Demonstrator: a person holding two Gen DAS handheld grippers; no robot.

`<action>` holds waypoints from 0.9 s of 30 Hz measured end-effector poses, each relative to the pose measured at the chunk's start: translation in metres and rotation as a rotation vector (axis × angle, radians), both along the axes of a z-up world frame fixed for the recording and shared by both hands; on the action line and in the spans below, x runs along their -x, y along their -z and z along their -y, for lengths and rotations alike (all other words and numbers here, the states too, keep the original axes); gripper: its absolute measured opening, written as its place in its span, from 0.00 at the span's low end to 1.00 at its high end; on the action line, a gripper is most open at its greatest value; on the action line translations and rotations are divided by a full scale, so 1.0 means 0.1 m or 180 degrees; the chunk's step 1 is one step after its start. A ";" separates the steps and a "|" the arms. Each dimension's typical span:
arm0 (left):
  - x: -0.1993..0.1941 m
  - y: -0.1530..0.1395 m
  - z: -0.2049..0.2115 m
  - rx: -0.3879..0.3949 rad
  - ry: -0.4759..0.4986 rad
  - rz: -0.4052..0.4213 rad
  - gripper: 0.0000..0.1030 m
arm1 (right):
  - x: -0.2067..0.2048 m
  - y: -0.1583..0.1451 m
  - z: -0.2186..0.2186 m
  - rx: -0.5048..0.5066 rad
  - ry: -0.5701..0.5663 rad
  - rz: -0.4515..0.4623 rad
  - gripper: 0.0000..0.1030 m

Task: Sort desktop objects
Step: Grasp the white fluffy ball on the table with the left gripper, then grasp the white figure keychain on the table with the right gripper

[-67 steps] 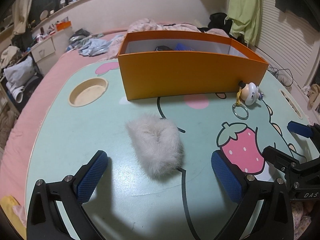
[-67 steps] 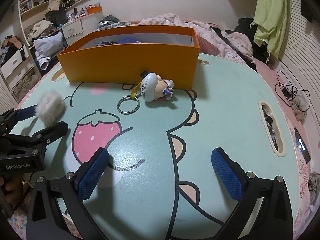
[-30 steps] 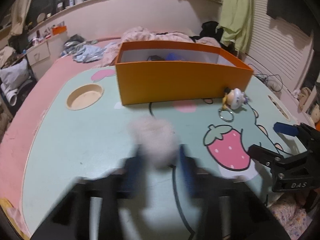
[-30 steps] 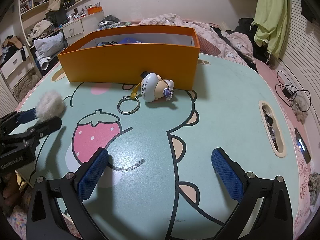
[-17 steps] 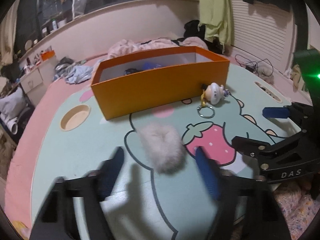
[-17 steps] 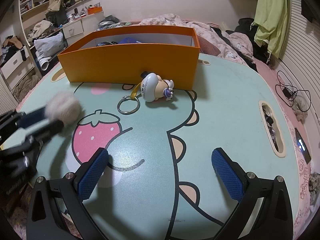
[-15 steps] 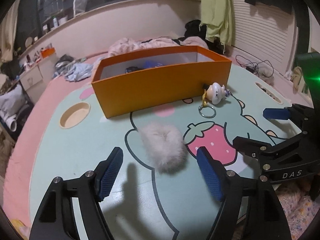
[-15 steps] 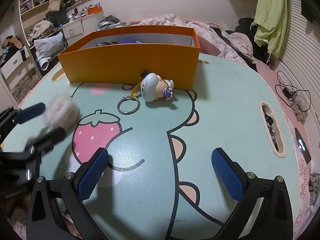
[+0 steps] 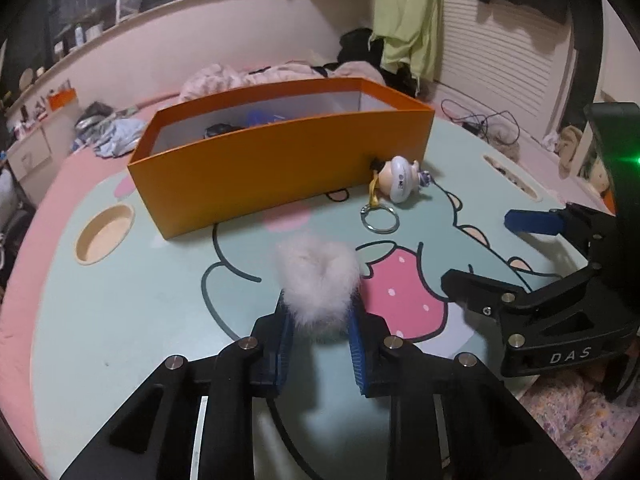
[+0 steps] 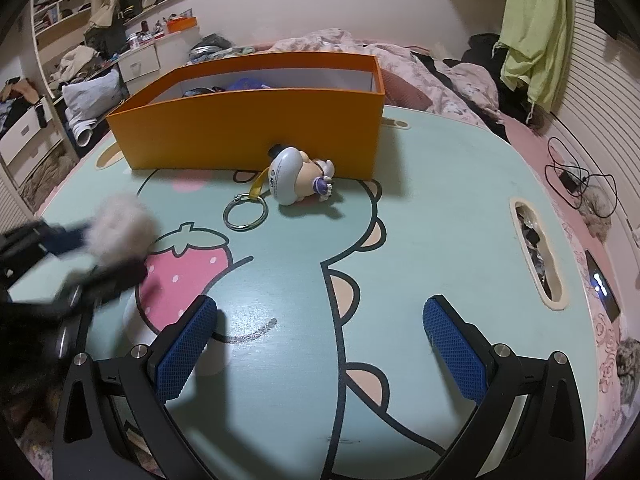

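Your left gripper [image 9: 320, 312] has its blue-padded fingers [image 9: 285, 332] closed narrow on the lower half of the white fluffy fur pompom [image 9: 318, 280]; the fur bulges out above and between the pads. Judged from its look, the pompom is very light and soft. It will compress under the pads and cannot break, but loose fur can slide, so keep your hold across the dense middle, not on the tips of the fur.

Relative to the open orange cardboard box [image 9: 280, 160], the pompom is well in front of the near wall, over the mint cartoon-printed worktop [image 9: 132, 300].

Your right gripper [image 10: 320, 344] has its fingers wide apart with nothing between them, over the worktop well in front of the box.

The white round figurine keychain with yellow strap and metal ring [image 10: 292, 182] lies just beside the box's near wall. It looks hard and smooth; take hold across the body.
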State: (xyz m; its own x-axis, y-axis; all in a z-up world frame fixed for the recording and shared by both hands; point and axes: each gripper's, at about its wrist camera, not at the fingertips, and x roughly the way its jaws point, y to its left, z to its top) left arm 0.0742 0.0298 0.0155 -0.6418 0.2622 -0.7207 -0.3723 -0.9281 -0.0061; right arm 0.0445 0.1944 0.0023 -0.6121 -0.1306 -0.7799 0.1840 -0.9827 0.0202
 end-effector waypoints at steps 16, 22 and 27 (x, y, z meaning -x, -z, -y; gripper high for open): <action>-0.10 -0.11 0.27 -0.0297 -0.0372 -0.0268 0.73 | 0.04 0.00 0.01 -0.0009 -0.0052 0.0069 1.00; -0.01 -0.05 0.31 -0.0345 -0.0429 -0.0110 0.74 | 0.21 -0.13 0.05 0.0036 -0.0074 0.0025 1.00; -0.01 -0.04 0.26 -0.0292 -0.0376 -0.0085 0.74 | 0.56 -0.18 0.04 0.0173 0.0079 0.0107 1.00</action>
State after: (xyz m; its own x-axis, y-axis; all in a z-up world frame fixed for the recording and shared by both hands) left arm 0.0753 0.0038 0.0194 -0.6906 0.2476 -0.6795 -0.2616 -0.9615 -0.0844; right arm -0.0115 0.1906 0.0207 -0.5894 -0.1583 -0.7922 0.1577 -0.9843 0.0794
